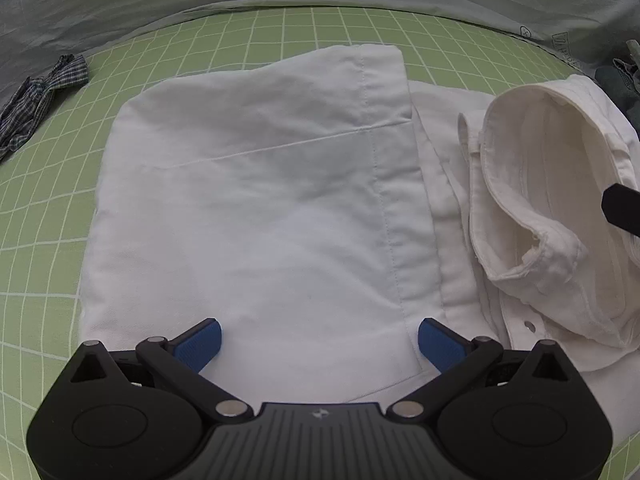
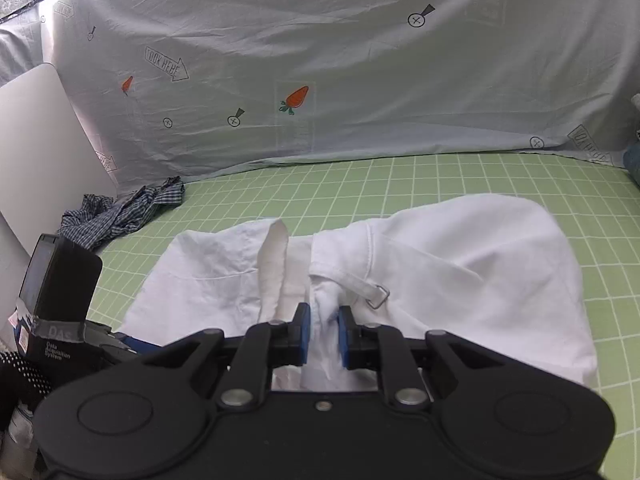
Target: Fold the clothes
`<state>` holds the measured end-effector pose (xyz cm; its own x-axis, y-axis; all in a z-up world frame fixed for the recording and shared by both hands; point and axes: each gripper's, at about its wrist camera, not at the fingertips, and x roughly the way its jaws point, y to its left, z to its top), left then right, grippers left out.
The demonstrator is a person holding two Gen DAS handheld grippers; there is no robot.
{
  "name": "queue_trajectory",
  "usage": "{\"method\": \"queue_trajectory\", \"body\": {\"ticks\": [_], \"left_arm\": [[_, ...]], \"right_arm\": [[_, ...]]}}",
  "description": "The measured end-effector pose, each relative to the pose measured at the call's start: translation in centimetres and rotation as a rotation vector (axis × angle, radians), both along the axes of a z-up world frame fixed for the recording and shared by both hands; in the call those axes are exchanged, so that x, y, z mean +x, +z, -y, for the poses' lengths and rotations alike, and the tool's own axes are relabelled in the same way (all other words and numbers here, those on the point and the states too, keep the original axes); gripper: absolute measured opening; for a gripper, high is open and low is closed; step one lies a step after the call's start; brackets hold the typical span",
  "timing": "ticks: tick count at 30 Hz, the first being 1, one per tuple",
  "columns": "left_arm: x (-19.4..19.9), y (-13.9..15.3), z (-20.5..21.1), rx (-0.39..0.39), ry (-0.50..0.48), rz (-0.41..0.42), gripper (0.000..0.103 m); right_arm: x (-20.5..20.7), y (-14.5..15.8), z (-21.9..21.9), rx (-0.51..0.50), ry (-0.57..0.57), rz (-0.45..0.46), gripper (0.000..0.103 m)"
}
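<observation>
White shirt (image 1: pixel 260 208) is spread on the green grid mat (image 1: pixel 48 240), its folded body lying directly ahead of the left gripper (image 1: pixel 319 342), whose blue pads are held wide apart, nothing between them. Rightward, the collar end (image 1: pixel 552 184) is raised: it is pinched by the right gripper (image 2: pixel 322 330), jaws pressed on bunched cloth. The lifted end is judged nearer the right hand, so it would be carried leftward over the body.
</observation>
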<state>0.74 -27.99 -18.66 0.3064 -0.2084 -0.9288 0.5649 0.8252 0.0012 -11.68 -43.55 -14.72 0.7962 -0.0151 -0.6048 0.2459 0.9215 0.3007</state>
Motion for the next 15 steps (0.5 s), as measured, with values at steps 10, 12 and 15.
{"method": "queue_trajectory", "body": {"ticks": [10,12,15], "left_arm": [[-0.1,-0.3,-0.4,0.035,-0.017,0.002,0.103],[-0.1,-0.3,-0.4,0.034,-0.013,0.002,0.103],[0.1,-0.4,-0.4,0.035,-0.009,0.004,0.103]], "right_arm": [[1.3,-3.9,0.9,0.079,-0.036,-0.176,0.031],[0.5,-2.7,0.8,0.042,-0.039,-0.147,0.046],[-2.1,-0.4,0.9,-0.048,-0.145,-0.032,0.059]]}}
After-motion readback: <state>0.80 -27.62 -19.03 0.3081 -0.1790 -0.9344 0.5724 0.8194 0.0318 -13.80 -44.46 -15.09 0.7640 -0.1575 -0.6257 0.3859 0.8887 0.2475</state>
